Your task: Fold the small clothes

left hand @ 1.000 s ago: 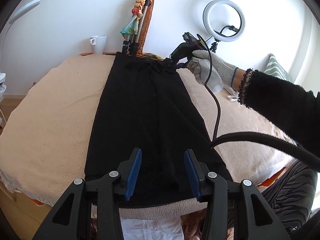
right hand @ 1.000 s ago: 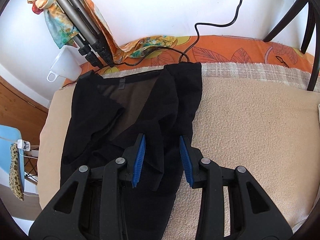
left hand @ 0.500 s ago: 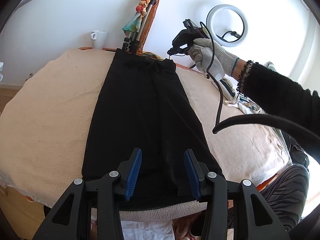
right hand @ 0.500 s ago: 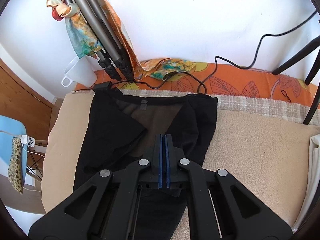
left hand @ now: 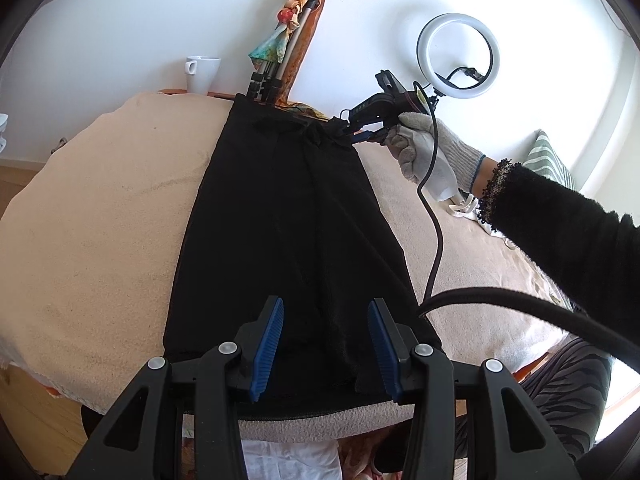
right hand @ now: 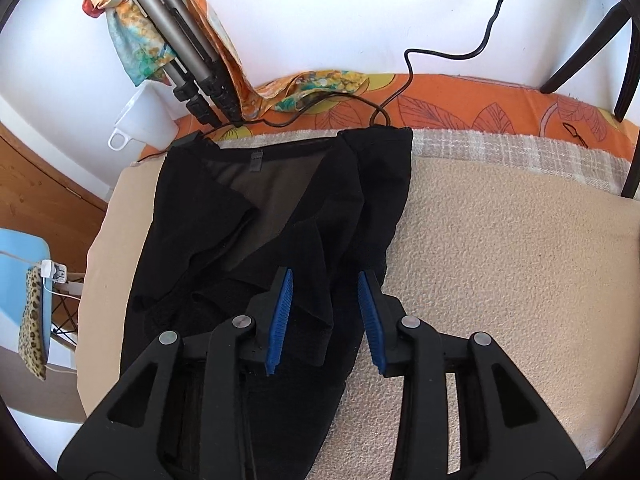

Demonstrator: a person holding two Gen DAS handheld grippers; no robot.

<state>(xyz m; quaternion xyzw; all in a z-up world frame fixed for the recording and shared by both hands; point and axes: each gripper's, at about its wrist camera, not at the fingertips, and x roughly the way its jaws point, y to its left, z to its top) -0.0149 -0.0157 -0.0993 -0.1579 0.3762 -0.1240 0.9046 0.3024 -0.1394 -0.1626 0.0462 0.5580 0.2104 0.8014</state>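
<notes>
On the beige blanket (left hand: 100, 240) the black garment (left hand: 288, 220) lies flat under both fingers (left gripper (left hand: 326, 344) released, right gripper (right hand: 325, 320) just reopened, grasping nothing).

Each hand-held tool (left hand: 326, 346) has black plastic arms with round silver screws and ribbed blue pads (right hand: 282, 320). A black cable (left hand: 434, 216) trails from the right tool (left hand: 362, 124). The person wears a pale grey knitted glove (left hand: 430, 154), a fuzzy black sleeve (left hand: 560, 232) with beaded cuff, and zebra-striped trousers (left hand: 560, 392).

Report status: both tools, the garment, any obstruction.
Left tool open over black garment's near hem. Right tool just reopened, fabric between pads, not pinched. Black cable hangs beside the garment.
</notes>
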